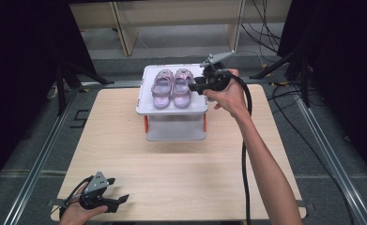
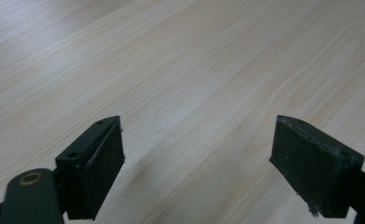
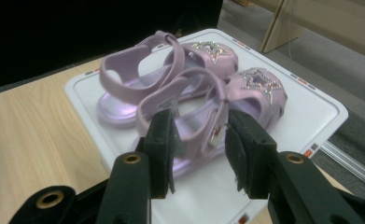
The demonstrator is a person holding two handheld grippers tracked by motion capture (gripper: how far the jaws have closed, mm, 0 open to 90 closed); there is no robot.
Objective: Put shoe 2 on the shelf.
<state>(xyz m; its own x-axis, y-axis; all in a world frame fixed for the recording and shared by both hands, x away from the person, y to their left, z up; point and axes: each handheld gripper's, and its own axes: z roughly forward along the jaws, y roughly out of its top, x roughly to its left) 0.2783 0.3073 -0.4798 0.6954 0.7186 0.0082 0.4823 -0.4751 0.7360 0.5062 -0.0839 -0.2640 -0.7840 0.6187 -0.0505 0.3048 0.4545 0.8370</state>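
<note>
Two lilac children's sandals with sparkly stars on the toes stand side by side on the white lid (image 1: 172, 110) of a storage box. In the high view the left sandal (image 1: 162, 89) and the right sandal (image 1: 182, 88) have their toes toward the far side. My right gripper (image 1: 196, 87) hovers at the right sandal's outer side. In the right gripper view its jaws (image 3: 201, 119) stand apart just in front of the nearer sandal (image 3: 259, 93), and the pads do not press on its strap. The other sandal (image 3: 124, 84) lies beyond. My left gripper (image 1: 122, 200) rests open at the table's near left corner, over bare wood (image 2: 199, 126).
The box (image 1: 175, 129) has orange clasps and sits at the far middle of the wooden table (image 1: 186, 178). A black cable (image 1: 245, 154) trails from the right gripper along the forearm. Metal rails frame the table, with dark stands and shelving behind it.
</note>
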